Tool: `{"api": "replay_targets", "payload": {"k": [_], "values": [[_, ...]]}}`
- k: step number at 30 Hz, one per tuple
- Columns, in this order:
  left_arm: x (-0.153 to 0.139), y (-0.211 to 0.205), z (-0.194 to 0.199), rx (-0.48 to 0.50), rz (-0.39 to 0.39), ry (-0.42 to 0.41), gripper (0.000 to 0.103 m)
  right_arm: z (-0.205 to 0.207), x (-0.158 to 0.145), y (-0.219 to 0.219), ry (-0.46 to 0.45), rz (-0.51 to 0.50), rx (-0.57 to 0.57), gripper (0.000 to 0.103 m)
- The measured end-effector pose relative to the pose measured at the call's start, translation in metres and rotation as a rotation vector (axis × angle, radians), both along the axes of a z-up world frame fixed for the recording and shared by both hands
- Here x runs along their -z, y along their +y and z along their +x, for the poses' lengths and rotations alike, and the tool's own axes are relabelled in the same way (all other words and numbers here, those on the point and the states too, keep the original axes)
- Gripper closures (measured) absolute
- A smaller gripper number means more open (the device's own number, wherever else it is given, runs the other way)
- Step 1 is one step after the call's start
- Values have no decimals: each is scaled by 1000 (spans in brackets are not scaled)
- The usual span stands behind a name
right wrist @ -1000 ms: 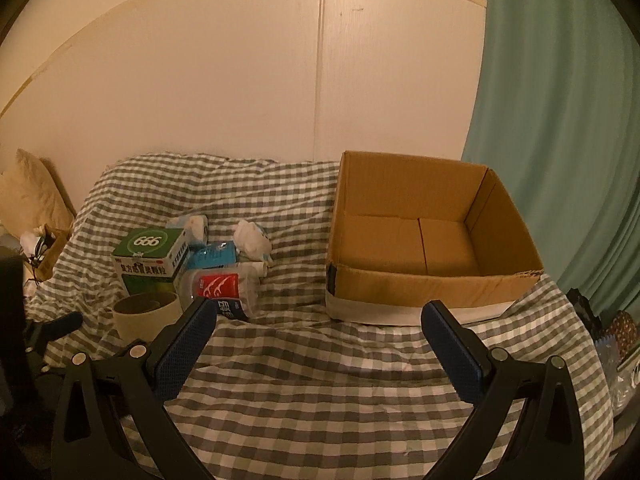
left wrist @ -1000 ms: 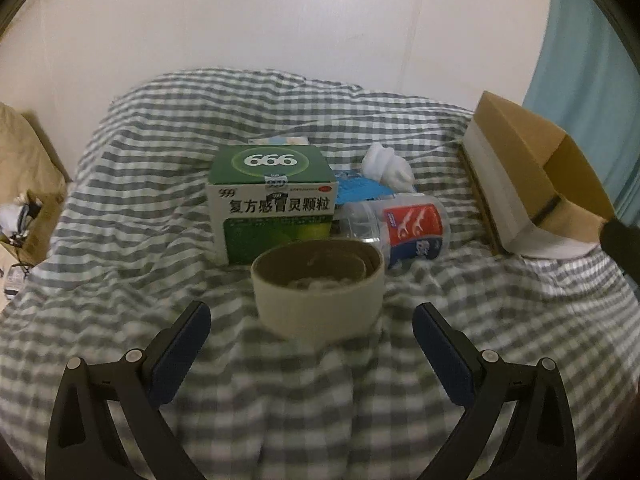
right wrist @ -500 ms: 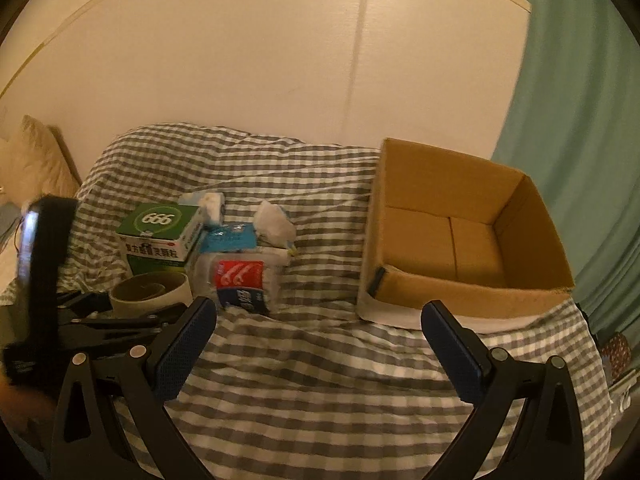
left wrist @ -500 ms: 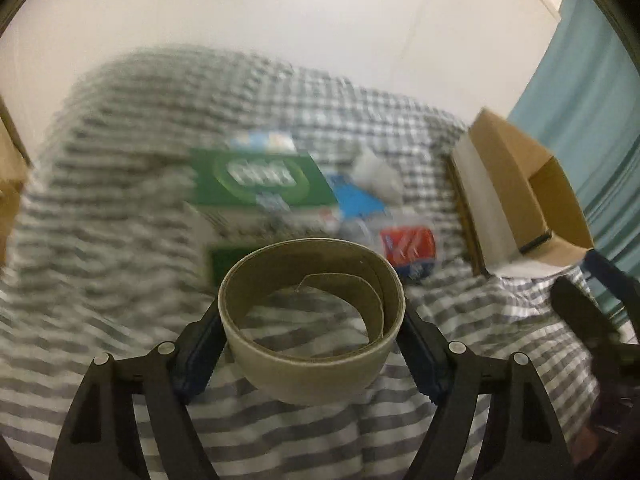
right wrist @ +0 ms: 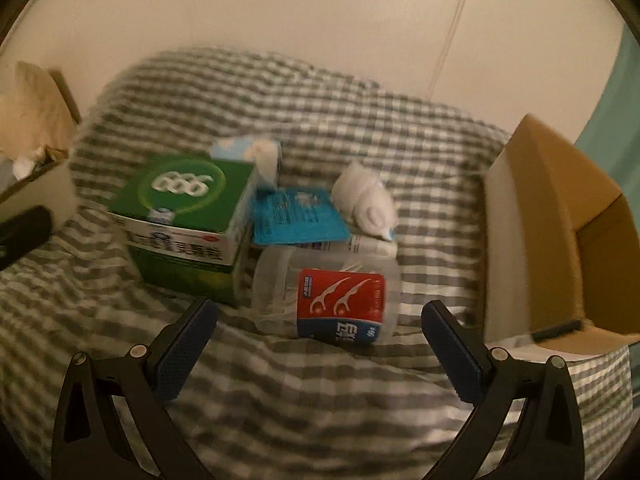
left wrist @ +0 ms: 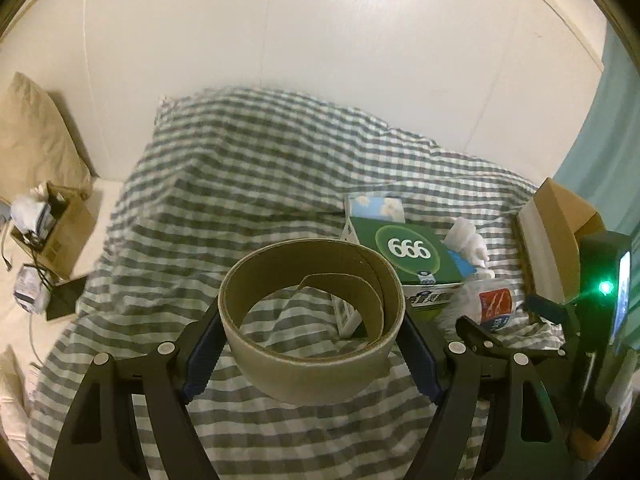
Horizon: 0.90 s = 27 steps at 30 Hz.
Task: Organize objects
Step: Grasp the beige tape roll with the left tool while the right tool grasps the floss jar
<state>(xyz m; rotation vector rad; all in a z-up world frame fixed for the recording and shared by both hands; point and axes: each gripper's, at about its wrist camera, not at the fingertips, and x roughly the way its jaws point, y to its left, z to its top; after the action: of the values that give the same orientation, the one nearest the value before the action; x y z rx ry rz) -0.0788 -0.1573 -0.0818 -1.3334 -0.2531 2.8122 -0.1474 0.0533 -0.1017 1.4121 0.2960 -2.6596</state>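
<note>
The left gripper (left wrist: pixel 312 354) is pinching an empty cardboard tape roll (left wrist: pixel 312 320) between its blue pads, holding it in the air above the checkered bed (left wrist: pixel 248 184). The right gripper (right wrist: pixel 316 346) is hovering with its jaws spread, nothing between them, pointing at the clear floss-pick jar (right wrist: pixel 332 300) lying on its side. Sorting is looking barely begun: the cardboard box (right wrist: pixel 560 232) at the right is showing nothing inside in the part visible, while the green 999 medicine box (right wrist: pixel 188 216), blue packet (right wrist: pixel 296 216), white crumpled wrapper (right wrist: pixel 366 200) and tissue pack (right wrist: pixel 248 152) are all lying clustered on the bed, left of the box.
</note>
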Motion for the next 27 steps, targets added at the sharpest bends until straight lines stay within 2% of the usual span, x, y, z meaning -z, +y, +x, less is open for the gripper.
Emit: {"api": "replay_targets", "payload": {"k": [5,8,9,15,19,22,27], "values": [[11,11,0,16,-10,-13,22,-16,17,3,-51,-15,39,2],[8,16,4,24,-18,-5,22,-19,23,6,-78,-15,37,14],[7,17,5,26,-19,-4,22,-19,24,6,-84,-13,35,14],[-12,35,14,57,-36,18,22,-6,11,10,-48,-36,27,15],[-36,53,27,99,-76,61,22,13,-19,16,4,-35,-1,15],[-58,68,41,126,-135,94,22,40,-59,34,103,-56,-21,15],[-108,101,62,187,-127,187,22,76,-138,72,242,-75,-26,15]]}}
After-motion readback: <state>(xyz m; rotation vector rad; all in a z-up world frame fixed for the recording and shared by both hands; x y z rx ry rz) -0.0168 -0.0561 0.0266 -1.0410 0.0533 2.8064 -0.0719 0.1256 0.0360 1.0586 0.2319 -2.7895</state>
